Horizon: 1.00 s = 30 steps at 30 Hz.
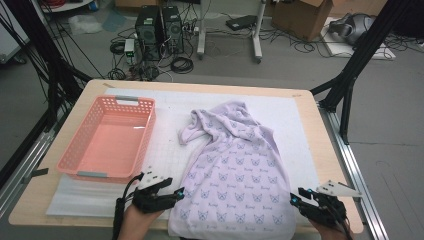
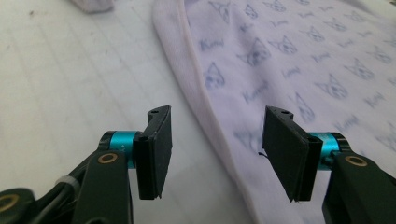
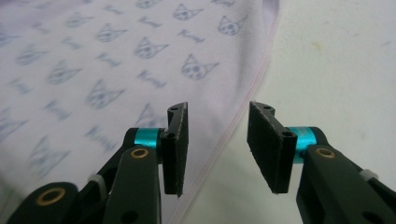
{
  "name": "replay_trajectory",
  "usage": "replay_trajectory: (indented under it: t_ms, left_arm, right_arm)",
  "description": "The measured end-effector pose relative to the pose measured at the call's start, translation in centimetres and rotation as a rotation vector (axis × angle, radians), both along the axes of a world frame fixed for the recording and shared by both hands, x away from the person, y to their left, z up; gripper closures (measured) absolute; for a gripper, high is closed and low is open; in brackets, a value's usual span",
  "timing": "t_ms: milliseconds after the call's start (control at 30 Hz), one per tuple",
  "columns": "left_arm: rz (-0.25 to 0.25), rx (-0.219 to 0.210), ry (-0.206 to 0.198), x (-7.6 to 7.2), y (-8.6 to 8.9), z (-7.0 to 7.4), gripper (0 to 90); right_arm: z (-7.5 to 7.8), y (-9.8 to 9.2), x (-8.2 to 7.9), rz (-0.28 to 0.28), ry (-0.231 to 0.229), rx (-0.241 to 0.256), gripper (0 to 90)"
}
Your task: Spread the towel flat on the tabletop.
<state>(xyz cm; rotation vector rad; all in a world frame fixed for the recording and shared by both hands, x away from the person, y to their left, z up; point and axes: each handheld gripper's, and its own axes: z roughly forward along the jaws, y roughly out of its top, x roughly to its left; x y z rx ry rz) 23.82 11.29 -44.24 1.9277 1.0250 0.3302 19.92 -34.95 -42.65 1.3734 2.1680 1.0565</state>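
Wooden surface (image 1: pixel 325 150), rounded at the corners, mostly covered by a white mat (image 1: pixel 295 112); near edge cut off at the bottom of the high view.

Pale lilac garment (image 1: pixel 235 180) with a small cat-face print, spread from the middle of the surface to its near edge; far end bunched and folded over, so the shape there is hard to read; lower hem running out of frame. Same cloth (image 2: pixel 289 51) blurred toward the top of the left gripper view, hem running diagonally between the jaws. In the right gripper view, cloth (image 3: pixel 93 70) to the left, its edge passing under the gap.

Pink plastic basket (image 1: pixel 107 140) toward the left edge of the surface, just beside the garment, nothing seen inside.

Left tool (image 1: pixel 172 192) at the near edge, at the garment's left side, jaws wide apart and gripping nothing (image 2: pixel 217 144); hand behind it partly cut off.

Right tool (image 1: pixel 299 199) at the near right corner, at the garment's right side, jaws parted (image 3: pixel 217 140), straddling the hem without clamping it; whether the pads touch cloth cannot be told.
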Motion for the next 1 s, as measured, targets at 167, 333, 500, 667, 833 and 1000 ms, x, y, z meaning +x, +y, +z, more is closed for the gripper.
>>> replay_trajectory:
  t_ms: [167, 333, 500, 667, 833, 1000]
  left_arm:
    - [0.027, 0.08, 0.012, 2.0, -2.1, -0.7, 51.6]
    - [0.007, 0.086, -0.005, 1.2, -1.7, -0.8, 86.3]
    - [0.014, 0.03, -0.003, -0.6, 0.3, -0.6, 87.0]
    - [-0.022, 0.016, 0.0, -3.1, 1.8, -0.4, 87.3]
    - [-0.062, -0.025, 0.038, -5.0, 3.0, -0.7, 87.2]
    - [-0.088, -0.035, 0.005, -4.8, 2.5, -0.2, 63.8]
  right_arm:
    - [-1.3, 1.6, 2.8, -0.027, 0.035, -0.061, 57.1]
    - [-1.7, 1.6, 3.0, 0.015, 0.051, -0.015, 85.2]
    - [-1.5, 1.3, 1.9, 0.041, 0.057, -0.04, 86.0]
    - [-1.2, 0.7, 0.0, 0.08, 0.053, -0.033, 86.1]
    - [-1.0, 0.3, -2.0, 0.123, 0.063, -0.023, 86.2]
    - [-1.1, 0.3, -3.1, 0.147, 0.079, -0.017, 78.1]
